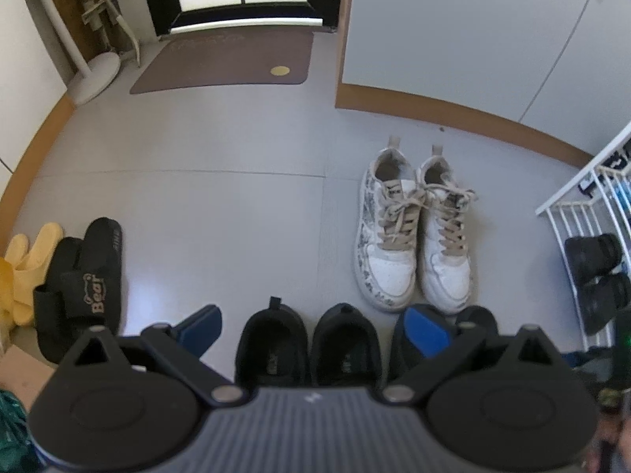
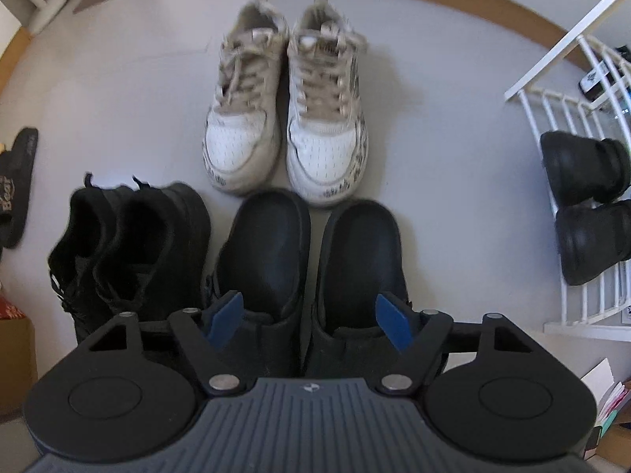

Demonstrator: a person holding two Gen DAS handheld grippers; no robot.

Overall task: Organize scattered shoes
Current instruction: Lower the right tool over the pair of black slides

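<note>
Right tool (image 2: 309, 317), jaws apart, is poised over the black clogs (image 2: 311, 260) on the floor below the sneakers (image 2: 286, 118); inner walls should be pinched together, squarely.

sneakers (image 2: 286, 106) behind clogs (image 2: 311, 268) | laced pair (image 2: 130, 252) left of clogs | rack (image 2: 568, 126) right

Two white lace-up sneakers (image 2: 286, 118), two black sneakers (image 2: 130, 252), two dark slip-on shoes (image 2: 311, 260), two black shoes on the white rack (image 2: 587, 205), two black "Bear" slippers (image 1: 81, 283), two yellow slippers (image 1: 23, 264), one brown doormat (image 1: 224, 63), two grippers counted.
</note>
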